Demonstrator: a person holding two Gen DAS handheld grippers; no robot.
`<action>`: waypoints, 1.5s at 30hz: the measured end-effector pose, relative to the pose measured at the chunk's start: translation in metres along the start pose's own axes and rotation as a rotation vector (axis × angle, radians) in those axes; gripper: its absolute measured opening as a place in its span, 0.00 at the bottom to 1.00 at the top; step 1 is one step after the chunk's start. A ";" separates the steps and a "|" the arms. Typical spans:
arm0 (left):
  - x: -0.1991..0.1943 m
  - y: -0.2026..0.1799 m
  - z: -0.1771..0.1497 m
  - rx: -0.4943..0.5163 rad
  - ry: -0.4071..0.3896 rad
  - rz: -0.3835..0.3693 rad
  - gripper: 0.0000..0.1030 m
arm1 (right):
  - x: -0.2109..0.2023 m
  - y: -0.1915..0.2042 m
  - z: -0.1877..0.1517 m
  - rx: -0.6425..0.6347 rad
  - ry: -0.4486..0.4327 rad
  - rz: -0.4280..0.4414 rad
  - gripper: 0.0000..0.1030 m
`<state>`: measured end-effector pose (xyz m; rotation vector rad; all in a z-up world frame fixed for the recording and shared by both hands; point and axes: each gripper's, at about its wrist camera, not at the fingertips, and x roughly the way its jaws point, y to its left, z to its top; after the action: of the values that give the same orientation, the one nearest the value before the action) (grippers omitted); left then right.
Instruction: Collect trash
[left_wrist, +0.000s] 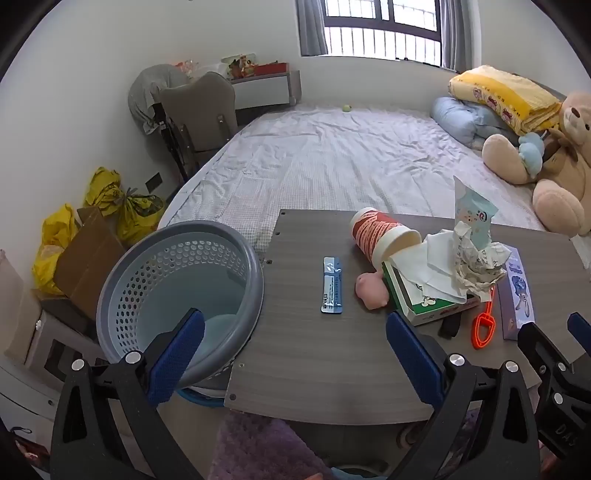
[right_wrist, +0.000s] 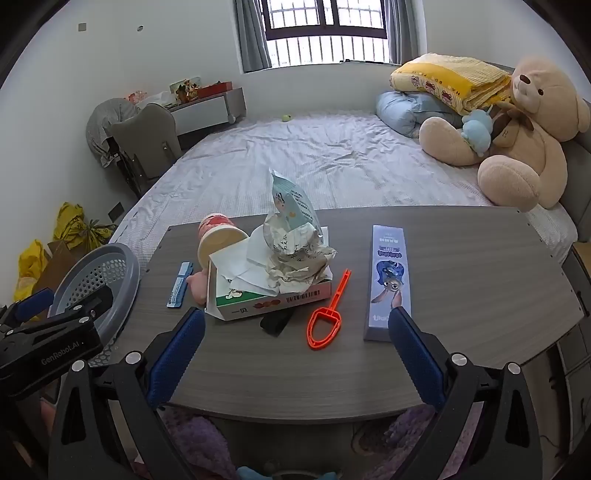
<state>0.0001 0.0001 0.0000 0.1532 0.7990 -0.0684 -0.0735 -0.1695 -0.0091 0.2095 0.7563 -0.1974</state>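
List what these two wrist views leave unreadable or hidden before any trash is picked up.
- Basket bottom: left wrist view, blocked by a gripper finger.
- Black item: both views, mostly under the open box; identity unclear.
- Box contents: hidden under crumpled paper.
- Print on the blue strip: too small.

Readable lettering
"GenRobot.AI" stands on the left gripper (right_wrist: 48, 354) body; the yellow quilt (right_wrist: 443, 83) carries red letters, seemingly "HA BO"; the box (right_wrist: 388, 280) print is too small.

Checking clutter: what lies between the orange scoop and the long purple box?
Nothing: bare table top separates the orange scoop from the purple box, clearest in the right wrist view.
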 end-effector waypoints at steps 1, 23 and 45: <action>0.000 0.000 0.000 -0.001 0.000 0.001 0.94 | 0.000 0.000 0.000 0.002 0.000 0.001 0.92; -0.016 0.007 -0.002 -0.015 -0.029 -0.016 0.94 | -0.012 0.008 0.000 -0.006 -0.004 0.007 0.92; -0.023 0.018 -0.004 -0.019 -0.026 -0.021 0.94 | -0.017 0.013 -0.004 -0.008 -0.006 0.011 0.92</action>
<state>-0.0167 0.0183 0.0155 0.1255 0.7750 -0.0825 -0.0849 -0.1544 0.0016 0.2055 0.7496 -0.1841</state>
